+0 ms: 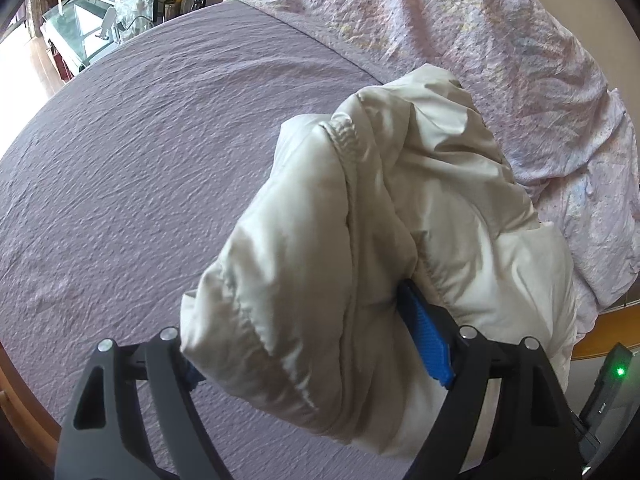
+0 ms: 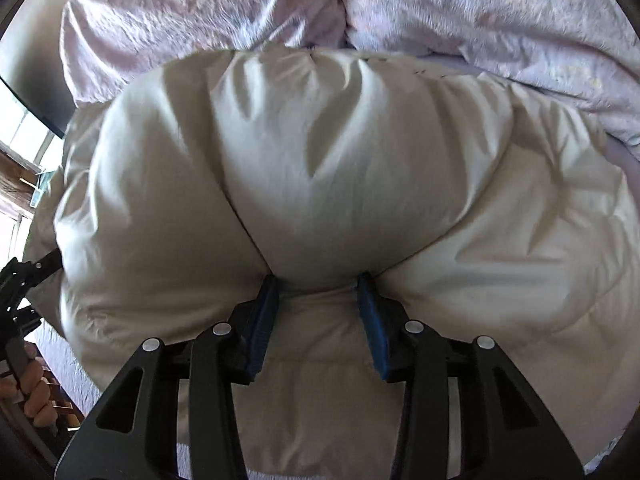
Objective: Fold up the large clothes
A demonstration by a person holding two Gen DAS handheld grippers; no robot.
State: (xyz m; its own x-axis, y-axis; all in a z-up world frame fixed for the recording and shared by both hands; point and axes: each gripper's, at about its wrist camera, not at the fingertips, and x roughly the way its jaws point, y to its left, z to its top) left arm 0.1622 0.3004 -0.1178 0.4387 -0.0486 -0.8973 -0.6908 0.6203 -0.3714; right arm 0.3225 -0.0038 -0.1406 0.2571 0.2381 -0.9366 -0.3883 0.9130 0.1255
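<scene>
Cream puffer jacket [image 2: 312, 184] on lilac bed sheet [image 1: 160, 168]; left gripper [image 1: 316, 344] and right gripper [image 2: 318, 304] each clamp a padded fold.

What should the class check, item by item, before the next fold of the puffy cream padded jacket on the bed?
1. Left gripper has a bulky fold of the puffy cream padded jacket between its wide jaws: ok.
2. Right gripper pinches a bulge of the jacket between its blue ribbed pads: ok.
3. Bare mauve crinkled bedsheet beside the jacket to lay it on: ok.
4. Rumpled pink floral quilt keeps off the jacket: not ok, it lies right against it.
5. Jacket's sleeves tucked in: cannot tell.
</scene>
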